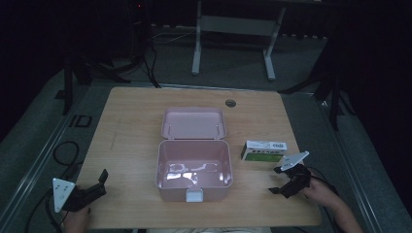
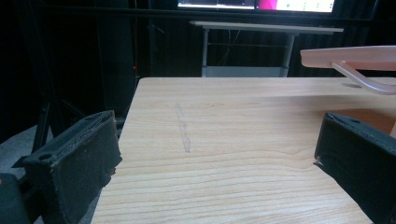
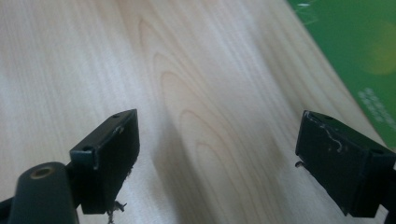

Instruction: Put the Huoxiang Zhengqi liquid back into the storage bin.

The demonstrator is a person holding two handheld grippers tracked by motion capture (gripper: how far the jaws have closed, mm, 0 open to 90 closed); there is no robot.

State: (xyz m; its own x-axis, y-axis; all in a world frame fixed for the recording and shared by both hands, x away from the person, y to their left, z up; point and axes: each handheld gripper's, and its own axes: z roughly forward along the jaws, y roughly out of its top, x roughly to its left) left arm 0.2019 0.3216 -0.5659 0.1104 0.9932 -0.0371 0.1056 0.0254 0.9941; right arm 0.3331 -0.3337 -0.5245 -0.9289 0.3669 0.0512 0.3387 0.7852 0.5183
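Note:
A pink plastic box (image 1: pixel 193 170) stands open at the table's middle, its lid (image 1: pixel 193 123) laid back flat behind it. A white and green carton (image 1: pixel 264 151) lies to the right of the box. My right gripper (image 1: pixel 275 180) is open just in front of the carton, jaws wide, nothing between them; the carton's green face (image 3: pixel 355 51) shows at the upper right of the right gripper view. My left gripper (image 1: pixel 101 182) is open near the table's front left corner, nothing in it. The lid's edge (image 2: pixel 355 57) shows at the right of the left gripper view.
The wooden table (image 1: pixel 131 131) has a round cable hole (image 1: pixel 230 103) at the back. A white-legged desk (image 1: pixel 233 29) stands on the floor beyond. Cables (image 1: pixel 63 155) lie on the floor at the left. Dark stands flank the table.

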